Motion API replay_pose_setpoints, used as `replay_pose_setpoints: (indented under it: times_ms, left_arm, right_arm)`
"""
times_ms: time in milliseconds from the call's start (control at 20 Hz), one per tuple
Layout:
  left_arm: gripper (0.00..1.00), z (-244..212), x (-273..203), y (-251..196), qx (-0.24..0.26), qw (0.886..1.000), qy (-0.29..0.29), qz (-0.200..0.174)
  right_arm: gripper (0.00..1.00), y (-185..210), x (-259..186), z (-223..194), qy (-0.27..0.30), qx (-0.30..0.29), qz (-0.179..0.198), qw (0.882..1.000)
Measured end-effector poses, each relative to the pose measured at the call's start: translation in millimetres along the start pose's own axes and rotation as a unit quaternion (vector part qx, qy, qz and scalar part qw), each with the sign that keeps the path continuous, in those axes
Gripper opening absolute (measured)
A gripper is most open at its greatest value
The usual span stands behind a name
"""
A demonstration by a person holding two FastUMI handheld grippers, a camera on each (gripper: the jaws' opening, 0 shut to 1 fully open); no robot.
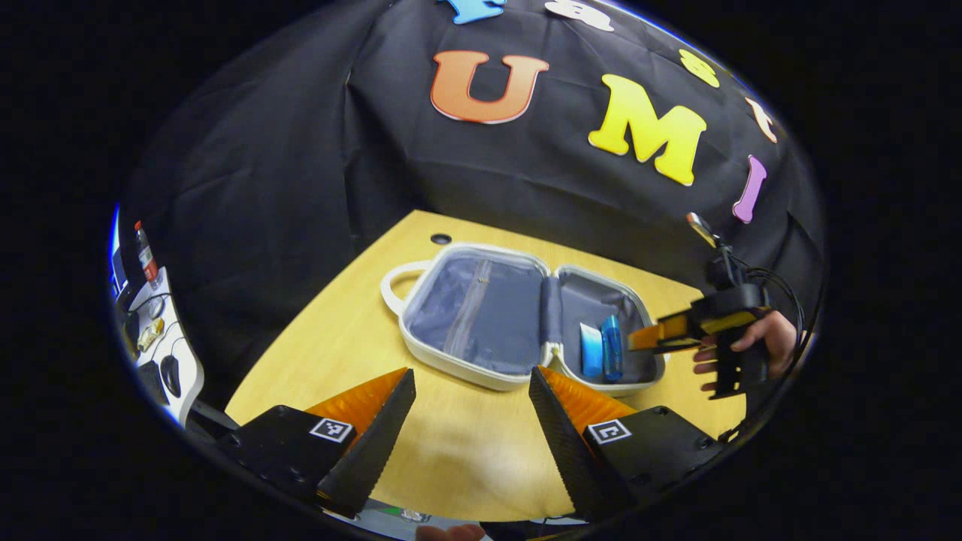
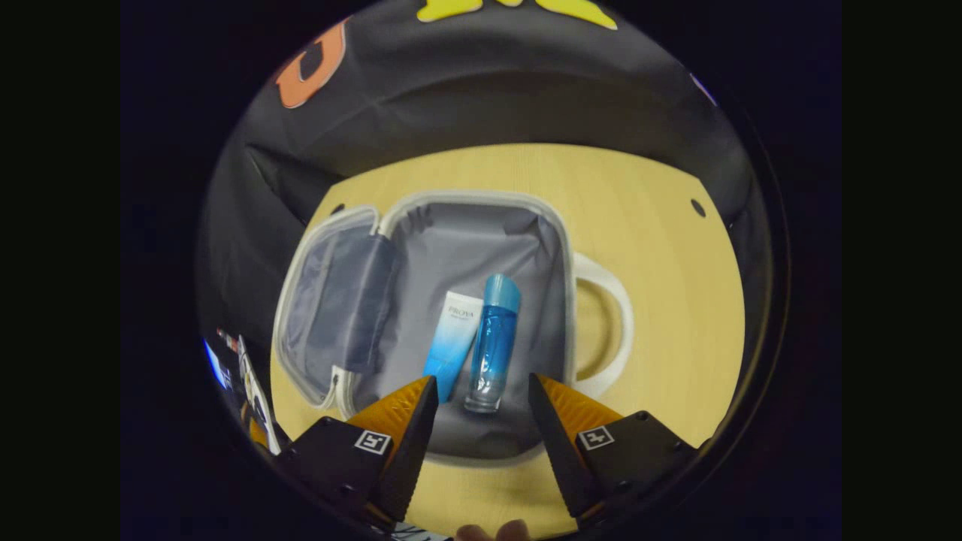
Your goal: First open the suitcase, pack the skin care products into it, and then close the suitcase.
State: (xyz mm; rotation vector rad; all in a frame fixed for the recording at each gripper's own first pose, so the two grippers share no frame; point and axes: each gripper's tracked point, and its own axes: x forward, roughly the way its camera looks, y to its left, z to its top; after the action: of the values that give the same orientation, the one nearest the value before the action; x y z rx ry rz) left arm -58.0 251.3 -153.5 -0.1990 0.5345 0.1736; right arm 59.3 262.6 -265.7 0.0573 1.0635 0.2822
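A recording booth. Black cloth (image 1: pixel 301 188) walls a wooden table (image 1: pixel 451 443). A side desk (image 1: pixel 161 338) holds a computer mouse (image 1: pixel 170 373) and cables.

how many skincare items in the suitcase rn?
2. A tube and a blue bottle lie side by side in the open suitcase, in the half whose handle is on the right in the right gripper view. The zipped pocket could hide more.
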Motion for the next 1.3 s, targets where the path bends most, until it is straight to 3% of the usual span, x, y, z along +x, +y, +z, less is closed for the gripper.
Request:
replay_pose_setpoints:
  times_ms: [200, 350, 500, 550, 800, 1000, 1050, 1100, 1150, 1300]
  left_arm:
    - [0.97, 48, 7, 40, -0.028, 0.995, -0.097, 0.009]
    - [0.97, 48, 32, 68, -0.05, 0.994, -0.094, 0.008]
    - [0.97, 53, 66, 81, -0.092, 0.988, -0.121, -0.039]
    - [0.97, 47, 82, 86, -0.108, 0.987, -0.11, -0.047]
    - [0.97, 14, 155, 122, -0.18, 0.981, -0.052, -0.049]
    - [0.96, 8, 190, 133, -0.265, 0.962, -0.028, -0.068]
    - [0.84, 7, 200, 133, -0.273, 0.959, -0.024, -0.071]
    - [0.94, 7, 207, 132, -0.284, 0.956, -0.016, -0.075]
    - [0.92, 6, 215, 133, -0.29, 0.954, -0.007, -0.073]
    - [0.68, -2, 237, 135, -0.287, 0.956, 0.023, -0.06]
  right_arm:
    - [0.72, -13, -56, 2, -0.059, -0.03, 0.017, 0.998]
    - [0.72, -31, -93, 0, -0.098, -0.06, 0.017, 0.993]
    - [0.69, -49, -125, 3, -0.141, -0.095, 0.004, 0.985]
    - [0.72, -52, -138, 5, -0.16, -0.101, 0.004, 0.982]
    - [0.72, -69, -191, 12, -0.235, -0.104, 0.002, 0.966]
    - [0.7, -101, -196, -5, -0.214, -0.052, -0.016, 0.975]
    - [0.72, -107, -193, -6, -0.215, -0.045, -0.024, 0.975]
    - [0.72, -112, -194, -7, -0.216, -0.043, -0.03, 0.975]
    - [0.72, -115, -195, -10, -0.217, -0.042, -0.034, 0.975]
    - [0.72, -124, -203, -10, -0.222, -0.037, -0.046, 0.973]
